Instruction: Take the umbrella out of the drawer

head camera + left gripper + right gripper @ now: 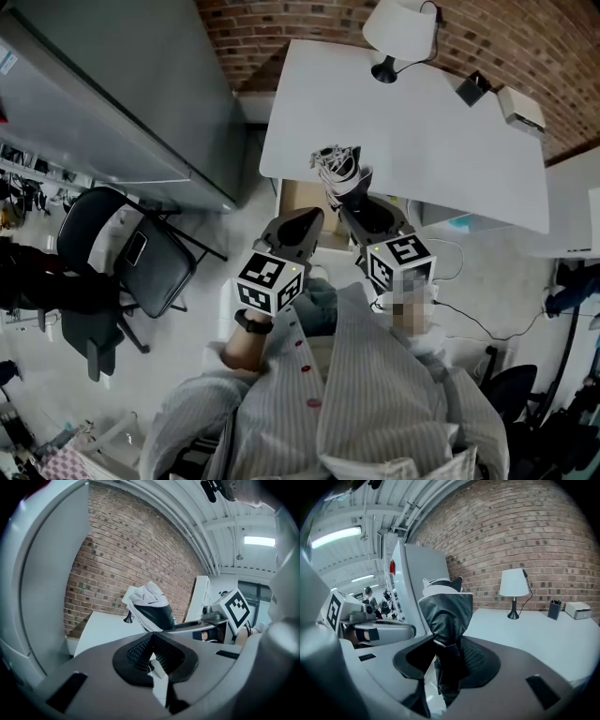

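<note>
My right gripper (351, 191) is shut on a folded black-and-white umbrella (338, 166), which it holds upright in the air in front of the white table's near edge. In the right gripper view the umbrella's dark fabric (446, 616) fills the gap between the pads (476, 660) and stands up above them. My left gripper (312, 218) hovers just left of it, jaws shut with nothing between them. From the left gripper view the umbrella (150, 606) shows just beyond the shut pads (140, 651), with the right gripper's marker cube (236, 610) to its right.
A white table (450, 141) against a brick wall carries a white lamp (398, 33), a black holder (473, 87) and a small white box (520, 105). A tall grey cabinet (122, 94) stands at left with a black chair (122, 253) below it. A brownish opening (298, 200) shows under the table's edge.
</note>
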Motion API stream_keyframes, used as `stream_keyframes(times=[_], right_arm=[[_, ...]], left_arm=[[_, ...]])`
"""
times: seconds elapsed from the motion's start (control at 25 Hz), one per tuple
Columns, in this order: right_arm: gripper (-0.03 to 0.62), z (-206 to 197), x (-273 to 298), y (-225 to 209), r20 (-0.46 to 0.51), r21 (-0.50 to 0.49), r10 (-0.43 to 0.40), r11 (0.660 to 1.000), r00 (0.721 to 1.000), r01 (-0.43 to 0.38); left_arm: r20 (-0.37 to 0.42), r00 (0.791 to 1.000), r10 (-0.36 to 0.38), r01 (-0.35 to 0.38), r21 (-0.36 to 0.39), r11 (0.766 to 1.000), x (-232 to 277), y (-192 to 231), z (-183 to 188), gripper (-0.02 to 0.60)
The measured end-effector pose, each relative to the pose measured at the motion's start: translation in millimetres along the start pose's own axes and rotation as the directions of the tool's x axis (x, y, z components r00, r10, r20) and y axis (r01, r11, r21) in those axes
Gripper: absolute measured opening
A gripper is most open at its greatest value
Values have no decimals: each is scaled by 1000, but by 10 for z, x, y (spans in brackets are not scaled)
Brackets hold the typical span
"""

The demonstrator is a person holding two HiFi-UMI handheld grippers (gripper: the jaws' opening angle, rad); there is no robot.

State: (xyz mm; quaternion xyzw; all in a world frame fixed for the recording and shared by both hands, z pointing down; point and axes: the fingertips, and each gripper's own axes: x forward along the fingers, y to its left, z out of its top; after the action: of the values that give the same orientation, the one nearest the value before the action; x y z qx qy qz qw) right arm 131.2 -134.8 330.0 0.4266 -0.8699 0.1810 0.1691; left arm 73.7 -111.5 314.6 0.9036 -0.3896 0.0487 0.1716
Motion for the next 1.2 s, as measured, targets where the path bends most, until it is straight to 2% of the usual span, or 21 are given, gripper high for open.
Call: stream_keyframes(times=[0.2,0.4,1.2], right_arm=[[172,235,-186,48,82,42,24,999,996,-28],[172,359,-245,91,109,33,38,999,993,-41],[172,363,-39,156,102,65,62,995,993,-69]], left_arm=[[24,999,-23,22,17,1000,79,-62,149,9],[33,999,-32,30,48,998,107,-84,233,9],[27,999,-17,16,55,998,49,98,287,9]])
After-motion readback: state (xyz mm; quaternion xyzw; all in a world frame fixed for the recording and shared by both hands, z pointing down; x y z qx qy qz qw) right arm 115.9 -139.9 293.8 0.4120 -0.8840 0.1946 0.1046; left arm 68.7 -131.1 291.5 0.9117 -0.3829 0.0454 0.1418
